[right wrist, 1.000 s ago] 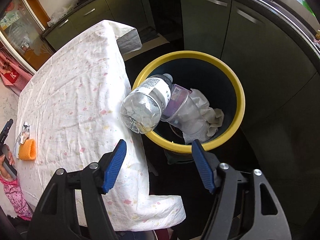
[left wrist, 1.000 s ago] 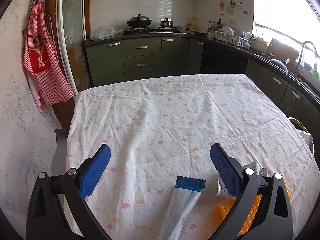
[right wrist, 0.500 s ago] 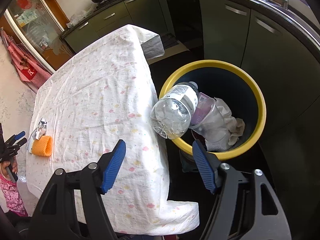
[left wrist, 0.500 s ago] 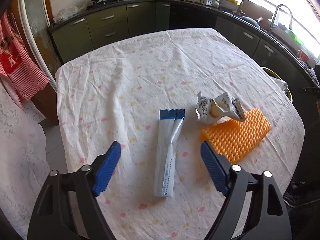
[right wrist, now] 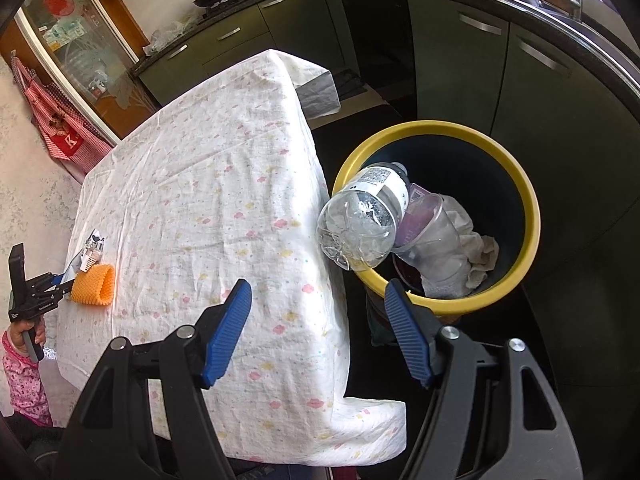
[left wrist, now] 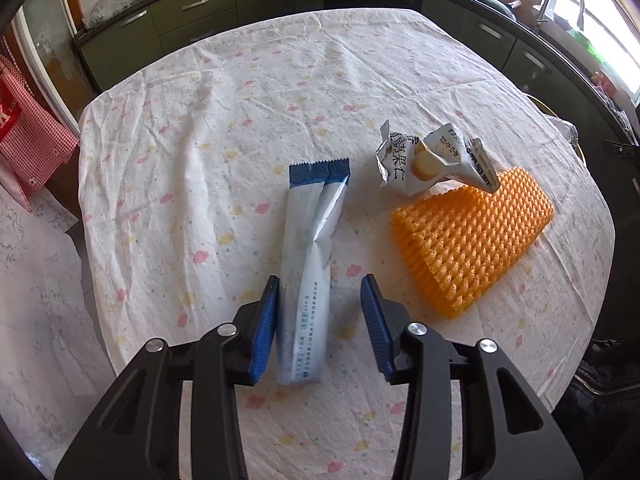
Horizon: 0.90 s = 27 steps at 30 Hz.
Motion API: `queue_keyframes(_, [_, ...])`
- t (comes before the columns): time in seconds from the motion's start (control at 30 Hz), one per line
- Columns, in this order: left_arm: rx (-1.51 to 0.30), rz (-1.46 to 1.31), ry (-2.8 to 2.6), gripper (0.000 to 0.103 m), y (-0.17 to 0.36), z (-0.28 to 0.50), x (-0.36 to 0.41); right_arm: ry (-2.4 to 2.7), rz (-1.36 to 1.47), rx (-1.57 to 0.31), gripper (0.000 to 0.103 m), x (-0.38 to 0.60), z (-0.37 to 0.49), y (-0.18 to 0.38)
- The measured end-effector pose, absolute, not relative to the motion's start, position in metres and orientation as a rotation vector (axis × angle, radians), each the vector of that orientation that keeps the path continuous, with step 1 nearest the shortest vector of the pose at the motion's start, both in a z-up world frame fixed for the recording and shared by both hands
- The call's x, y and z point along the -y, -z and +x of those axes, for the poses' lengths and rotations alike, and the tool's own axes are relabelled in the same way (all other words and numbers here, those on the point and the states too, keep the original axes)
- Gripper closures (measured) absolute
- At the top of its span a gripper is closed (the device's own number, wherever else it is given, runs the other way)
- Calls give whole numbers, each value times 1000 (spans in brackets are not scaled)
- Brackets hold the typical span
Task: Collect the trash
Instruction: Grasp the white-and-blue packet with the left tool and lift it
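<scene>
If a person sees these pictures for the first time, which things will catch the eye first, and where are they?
The bright orange foam net on the flowered tablecloth stands out first, with a crumpled snack wrapper leaning on its far end. Beside them, the long blue-and-white wrapper lies between the fingers of the open left claw. Off the table's edge, a clear plastic bottle sticks out of the yellow-rimmed bin.

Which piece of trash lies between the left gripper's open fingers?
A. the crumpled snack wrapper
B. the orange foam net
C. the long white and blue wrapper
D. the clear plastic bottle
C: the long white and blue wrapper lies lengthwise between the fingers of the left gripper, whose jaws stand apart around its near end.
</scene>
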<state>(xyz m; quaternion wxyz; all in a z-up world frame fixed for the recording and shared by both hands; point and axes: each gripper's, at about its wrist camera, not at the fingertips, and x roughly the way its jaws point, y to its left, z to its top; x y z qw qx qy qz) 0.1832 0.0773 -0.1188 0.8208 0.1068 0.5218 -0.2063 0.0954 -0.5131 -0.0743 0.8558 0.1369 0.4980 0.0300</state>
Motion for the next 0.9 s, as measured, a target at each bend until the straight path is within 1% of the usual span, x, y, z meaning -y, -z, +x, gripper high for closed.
queue_keyframes(0.07, [-1109, 212, 434, 73, 119, 183, -80, -68, 290, -1048, 37, 513, 96, 75])
queue_keyframes(0.1, [-1112, 199, 436, 79, 119, 183, -82, -71, 290, -1049, 37, 513, 96, 75])
queue_keyframes(0.23, [-1107, 204, 421, 83, 118, 181, -82, -79, 290, -1051, 37, 511, 97, 77])
queue_keyframes(0.4, [-1044, 244, 363, 86, 104, 173, -77, -85, 290, -1051, 37, 510, 97, 79])
queue_keyframes(0.63, [-948, 296, 361, 86, 64, 162, -57, -84, 302, -1032, 37, 516, 90, 79])
queue_keyframes(0.77, [-906, 324, 421, 86, 46, 162, -25, -77, 314, -1013, 37, 525, 81, 78])
queue_keyframes(0.9, [-876, 355, 517, 86, 33, 169, 27, -56, 325, -998, 37, 539, 68, 78])
